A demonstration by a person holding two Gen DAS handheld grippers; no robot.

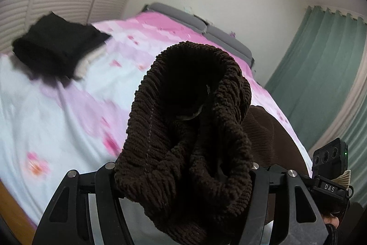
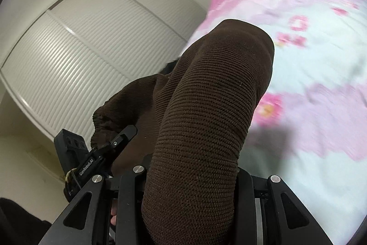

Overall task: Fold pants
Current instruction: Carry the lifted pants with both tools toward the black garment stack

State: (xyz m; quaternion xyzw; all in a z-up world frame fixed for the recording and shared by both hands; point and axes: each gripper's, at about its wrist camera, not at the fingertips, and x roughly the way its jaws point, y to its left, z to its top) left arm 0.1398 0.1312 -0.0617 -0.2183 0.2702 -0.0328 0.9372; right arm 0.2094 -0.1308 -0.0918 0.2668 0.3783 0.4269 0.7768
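Your brown ribbed-knit pants hang bunched above the bed, the elastic waistband gathered in thick folds. Your left tool is clamped on that waistband; your right tool grips a rounded fold of the same pants. A folded black garment lies well apart on the floral sheet.

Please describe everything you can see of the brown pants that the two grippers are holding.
The brown pants are a dark, ribbed, knit-looking fabric. The bunched elastic waistband opens toward the left wrist camera, a small tag inside. The left gripper is shut on this bunched end. The right gripper is shut on a smoother folded part. The pants are lifted above the pink floral bedspread; whether any part rests on it cannot be told.
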